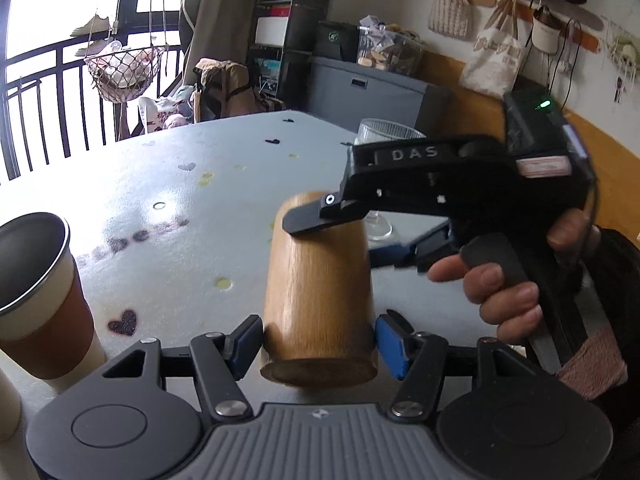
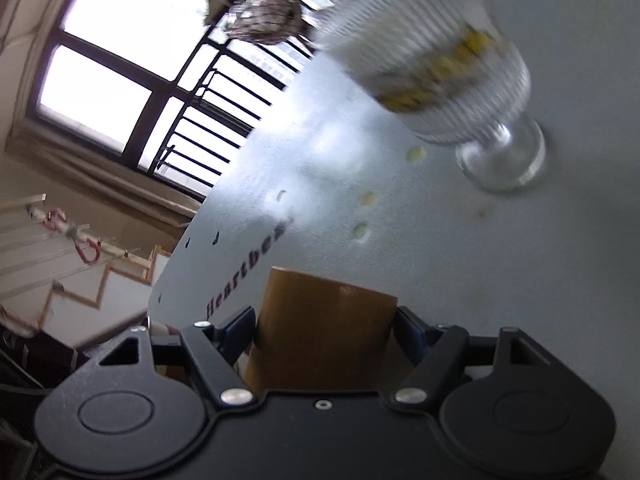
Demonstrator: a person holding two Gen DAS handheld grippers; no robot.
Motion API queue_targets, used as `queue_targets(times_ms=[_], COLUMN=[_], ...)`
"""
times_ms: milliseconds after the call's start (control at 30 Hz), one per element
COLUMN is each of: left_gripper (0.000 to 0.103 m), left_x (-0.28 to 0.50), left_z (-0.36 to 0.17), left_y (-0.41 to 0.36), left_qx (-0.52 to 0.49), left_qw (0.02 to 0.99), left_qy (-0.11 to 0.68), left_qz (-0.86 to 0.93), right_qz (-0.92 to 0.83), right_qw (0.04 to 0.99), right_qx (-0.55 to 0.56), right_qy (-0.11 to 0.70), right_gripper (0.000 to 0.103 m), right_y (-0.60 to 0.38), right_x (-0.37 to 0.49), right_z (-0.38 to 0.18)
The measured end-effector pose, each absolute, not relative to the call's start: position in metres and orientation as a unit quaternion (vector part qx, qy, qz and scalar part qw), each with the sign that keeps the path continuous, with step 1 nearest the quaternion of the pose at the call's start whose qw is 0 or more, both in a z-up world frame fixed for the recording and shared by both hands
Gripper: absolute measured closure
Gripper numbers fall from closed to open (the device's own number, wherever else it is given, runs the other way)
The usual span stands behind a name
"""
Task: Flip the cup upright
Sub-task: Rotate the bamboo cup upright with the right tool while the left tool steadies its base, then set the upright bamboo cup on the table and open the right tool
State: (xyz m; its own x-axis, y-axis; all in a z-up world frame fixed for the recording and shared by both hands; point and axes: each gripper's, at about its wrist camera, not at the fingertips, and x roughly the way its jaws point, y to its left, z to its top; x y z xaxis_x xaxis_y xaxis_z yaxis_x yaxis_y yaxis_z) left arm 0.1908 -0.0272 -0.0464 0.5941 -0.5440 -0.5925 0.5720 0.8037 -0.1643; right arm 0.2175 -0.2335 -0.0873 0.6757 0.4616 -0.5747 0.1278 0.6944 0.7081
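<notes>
A wooden cup (image 1: 318, 292) is held in the air above the grey table (image 1: 168, 184). My left gripper (image 1: 318, 338) is shut on one end of it, blue pads on both sides. My right gripper (image 1: 352, 240) comes in from the right and is shut on the other end, one black finger (image 1: 316, 218) across the cup. In the right wrist view the same wooden cup (image 2: 324, 340) sits between the right gripper (image 2: 326, 330) fingers, and that view is tilted and blurred. Which end is the cup's mouth I cannot tell.
A steel cup with a brown sleeve (image 1: 38, 300) stands at the left. A ribbed stemmed glass (image 2: 448, 76) stands on the table beyond the wooden cup, partly hidden behind the right gripper in the left wrist view (image 1: 384, 132). A grey bin (image 1: 368, 88) is behind the table.
</notes>
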Motion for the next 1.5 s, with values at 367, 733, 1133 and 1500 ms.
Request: queue_targets(times_ms=[367,733,1133,1500], left_gripper=[0.041,0.038,0.039,0.025], left_x=[0.197,0.228,0.267,0.223], left_z=[-0.079,-0.094,-0.092,-0.060], left_y=[-0.031,-0.023,-0.019,-0.005], left_qx=[-0.013,-0.046,-0.081,-0.063], left_qw=[0.907,0.911,0.917,0.931], left_qy=[0.292,0.305,0.312,0.295], left_qz=[-0.303,-0.273,-0.236,-0.205], right_qz=[0.148,0.173,0.176,0.158], right_qw=[0.960,0.961,0.964,0.969], right_qx=[0.055,-0.047,-0.045,-0.027], right_qy=[0.233,0.213,0.197,0.185], right_gripper=[0.031,0.032,0.032,0.006], right_y=[-0.151,-0.139,-0.140,-0.143], right_x=[0.180,0.178,0.227,0.201], right_z=[-0.018,-0.014,-0.024,-0.016])
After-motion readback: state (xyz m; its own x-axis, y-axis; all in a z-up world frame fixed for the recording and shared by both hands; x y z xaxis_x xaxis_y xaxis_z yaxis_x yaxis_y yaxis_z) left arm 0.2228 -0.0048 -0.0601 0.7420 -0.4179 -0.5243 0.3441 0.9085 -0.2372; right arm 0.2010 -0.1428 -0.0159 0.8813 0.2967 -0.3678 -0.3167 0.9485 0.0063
